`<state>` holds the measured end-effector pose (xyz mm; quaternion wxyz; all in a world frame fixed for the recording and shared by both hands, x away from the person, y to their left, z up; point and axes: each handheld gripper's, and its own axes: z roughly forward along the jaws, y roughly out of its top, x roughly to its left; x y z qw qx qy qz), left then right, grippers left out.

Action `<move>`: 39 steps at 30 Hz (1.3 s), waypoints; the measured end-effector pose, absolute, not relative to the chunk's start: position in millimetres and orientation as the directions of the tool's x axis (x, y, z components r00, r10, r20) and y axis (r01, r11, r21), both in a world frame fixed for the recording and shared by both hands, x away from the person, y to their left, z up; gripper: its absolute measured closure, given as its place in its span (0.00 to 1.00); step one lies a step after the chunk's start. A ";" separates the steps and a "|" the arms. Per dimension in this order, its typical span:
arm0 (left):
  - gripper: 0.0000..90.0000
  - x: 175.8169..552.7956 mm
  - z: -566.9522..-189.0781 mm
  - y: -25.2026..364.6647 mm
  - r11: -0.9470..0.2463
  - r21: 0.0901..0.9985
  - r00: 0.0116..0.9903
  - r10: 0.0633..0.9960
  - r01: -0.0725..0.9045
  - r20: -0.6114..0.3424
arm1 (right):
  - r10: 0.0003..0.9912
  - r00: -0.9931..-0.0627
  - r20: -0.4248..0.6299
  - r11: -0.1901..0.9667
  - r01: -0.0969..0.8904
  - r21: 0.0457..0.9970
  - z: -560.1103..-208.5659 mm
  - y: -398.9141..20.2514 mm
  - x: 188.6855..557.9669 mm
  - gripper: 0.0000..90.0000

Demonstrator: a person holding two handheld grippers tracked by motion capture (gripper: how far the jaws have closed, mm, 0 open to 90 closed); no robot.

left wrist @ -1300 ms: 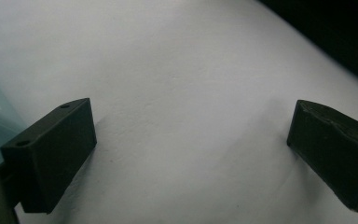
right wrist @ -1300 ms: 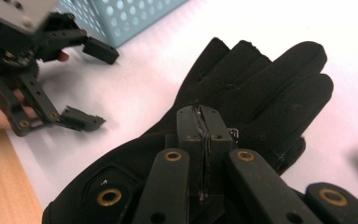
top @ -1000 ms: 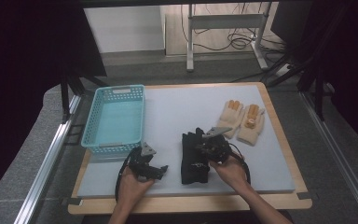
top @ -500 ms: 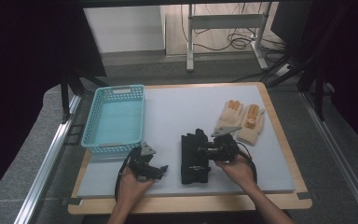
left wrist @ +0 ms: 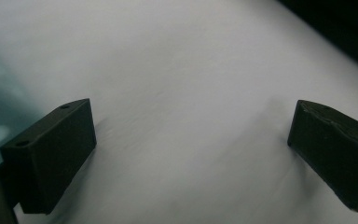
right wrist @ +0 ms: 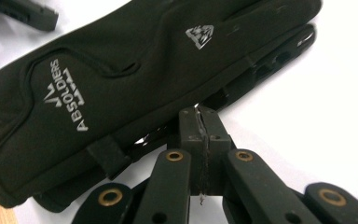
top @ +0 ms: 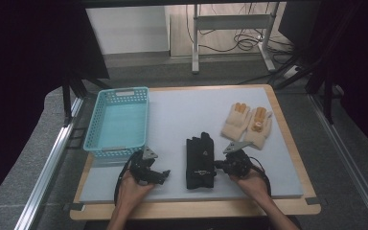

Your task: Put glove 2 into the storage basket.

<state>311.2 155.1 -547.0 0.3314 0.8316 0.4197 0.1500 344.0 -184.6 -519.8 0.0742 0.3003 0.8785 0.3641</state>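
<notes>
The right gripper (right wrist: pixel 200 122), fingers together, nips the black gloves' (top: pixel 200 162) edge. Left gripper (top: pixel 149 172) fingers stand apart over the desk (top: pixel 182 115). So thin a pinch could slip, or lift just one glove.

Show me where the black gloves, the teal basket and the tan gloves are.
black gloves (top: pixel 200 163), high view, middle of the top glove's back.
teal basket (top: pixel 97 125), high view, its left wall.
tan gloves (top: pixel 235 120), high view, left glove's palm.

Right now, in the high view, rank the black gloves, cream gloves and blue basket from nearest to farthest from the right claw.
1. Black gloves: right at the right claw, on its left.
2. Cream gloves: beyond it, toward the table's far right.
3. Blue basket: far left.
</notes>
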 end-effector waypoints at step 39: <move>0.00 307.2 -552.3 196.5 -0.373 0.687 0.545 0.837 0.624 -0.041 | 0.464 -0.882 0.087 0.602 0.386 0.699 -530.9 -104.8 339.9 0.94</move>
